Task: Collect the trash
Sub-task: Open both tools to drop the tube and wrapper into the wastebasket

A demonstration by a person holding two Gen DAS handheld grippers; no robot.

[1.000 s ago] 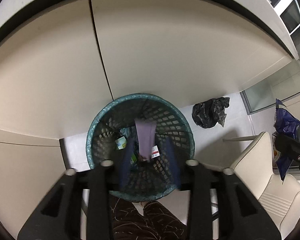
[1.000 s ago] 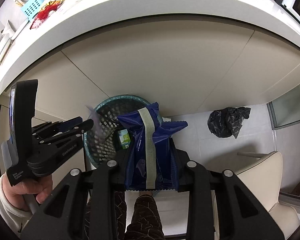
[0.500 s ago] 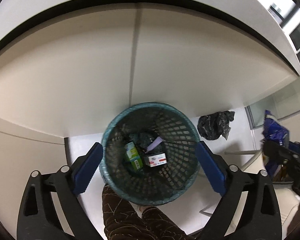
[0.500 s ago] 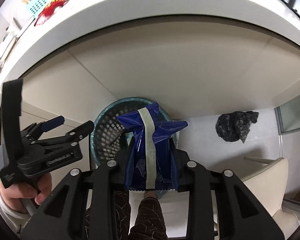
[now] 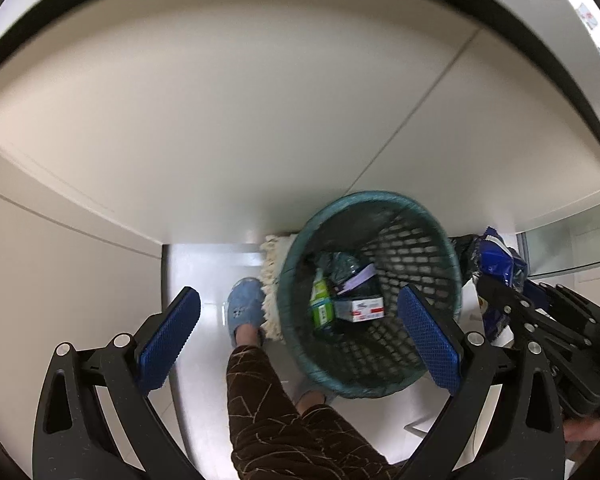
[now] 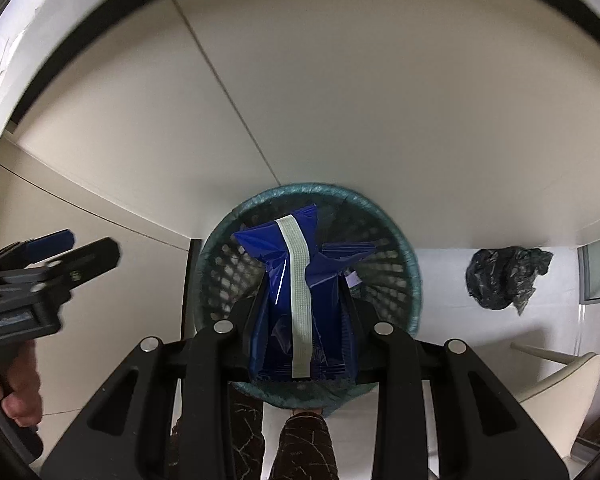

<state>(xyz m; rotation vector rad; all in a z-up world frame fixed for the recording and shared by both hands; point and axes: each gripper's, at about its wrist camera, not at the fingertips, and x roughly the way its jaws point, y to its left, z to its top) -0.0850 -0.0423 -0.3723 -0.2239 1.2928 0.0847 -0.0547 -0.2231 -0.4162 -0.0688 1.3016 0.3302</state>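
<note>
Left wrist view: left hand-held gripper [image 5: 300, 340], fingers spread wide apart, blue pads [image 5: 170, 338] bare, nothing between them. Green mesh wastebasket [image 5: 440, 248] stands on the white floor [image 5: 204, 264] against a cream cabinet front [image 5: 260, 120], partly behind the right-side finger. Contents of the wastebasket: one green carton [image 5: 321, 307]; one white box with red marking [image 5: 360, 309]; one pale purple wrapper [image 5: 358, 276]; dark crumpled plastic [image 5: 336, 264]. Beside the basket, on its left: a cream fringed mop head or rug [image 5: 270, 280], touching the basket wall; which of the two cannot be told. Person's foot in a blue slipper [image 5: 244, 308], brown patterned trouser leg [image 5: 268, 400] below it.

Right wrist view: right hand-held gripper [image 6: 304, 320], fingers clamped on a blue snack bag [image 6: 276, 280] with a pale seam strip down its middle. Bag held upright above the mouth of the wastebasket [image 6: 410, 264], not inside it. Black plastic bag [image 6: 504, 276], crumpled, on the floor well to the right of the basket. Cream chair [image 6: 556, 376] at lower right. Left hand-held gripper [image 6: 60, 252] visible at the left edge, held off to the side of the basket.
</note>
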